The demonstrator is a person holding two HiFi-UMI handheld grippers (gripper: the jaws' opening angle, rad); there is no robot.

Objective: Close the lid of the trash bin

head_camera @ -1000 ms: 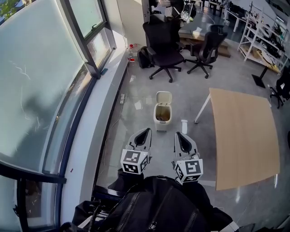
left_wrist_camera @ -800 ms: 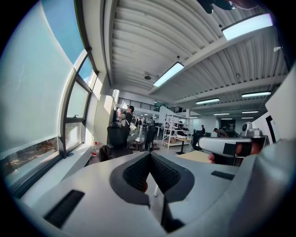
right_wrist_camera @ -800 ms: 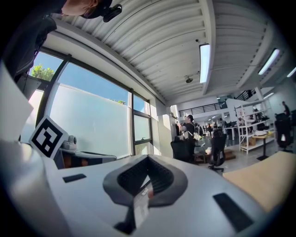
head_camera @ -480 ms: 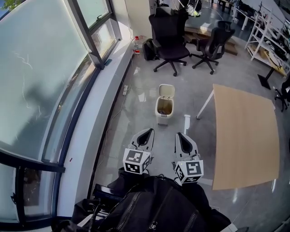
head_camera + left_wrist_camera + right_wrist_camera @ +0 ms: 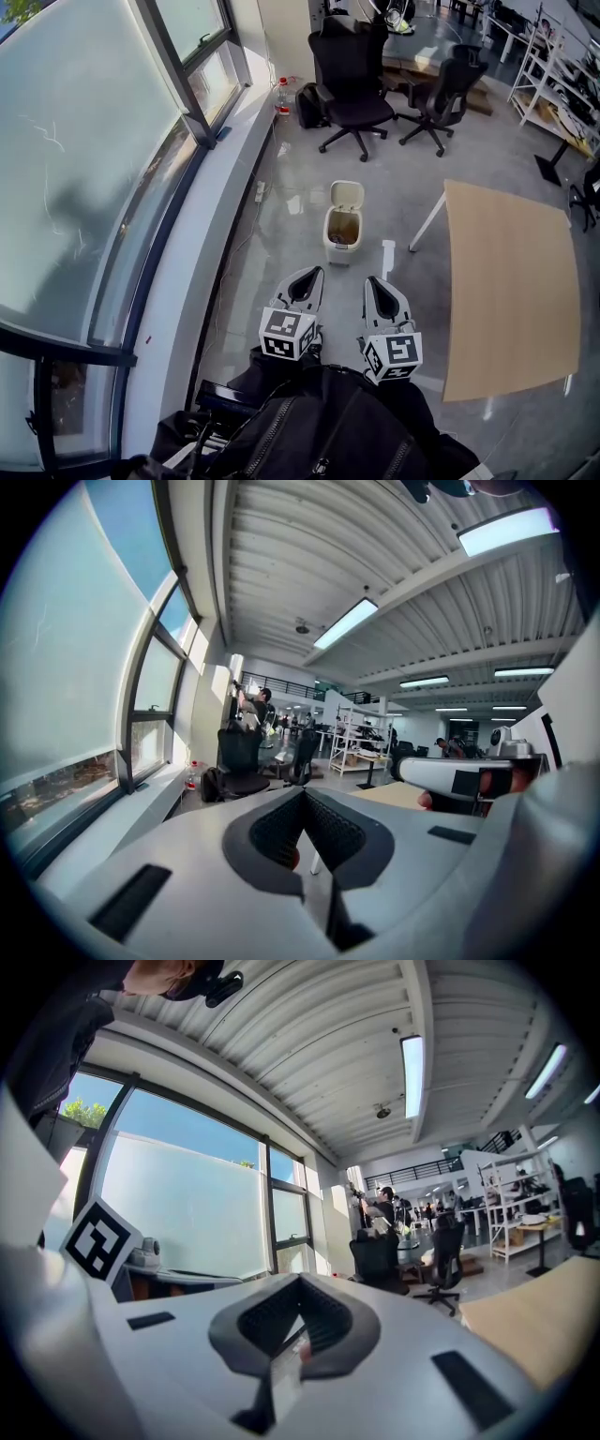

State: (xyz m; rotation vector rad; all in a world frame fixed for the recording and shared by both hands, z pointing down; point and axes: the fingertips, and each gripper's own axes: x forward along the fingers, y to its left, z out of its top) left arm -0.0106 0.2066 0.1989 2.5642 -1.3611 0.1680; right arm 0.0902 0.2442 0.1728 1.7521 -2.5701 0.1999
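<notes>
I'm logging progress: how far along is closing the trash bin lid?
Nothing done yet: the trash bin has its lid upright, open. Nothing in hand: left gripper and right gripper are shut, empty, short of the bin. Left: reach it and push the lid down.

Glossy grey floor (image 5: 291, 225) — tall windows (image 5: 84, 159), wooden table (image 5: 506, 291), black chairs (image 5: 352, 80).

Head view: high, steep down, trash bin (image 5: 343, 225) well off at 12. My gripper views: low, level, sharing black chairs (image 5: 352, 80) at 12.
</notes>
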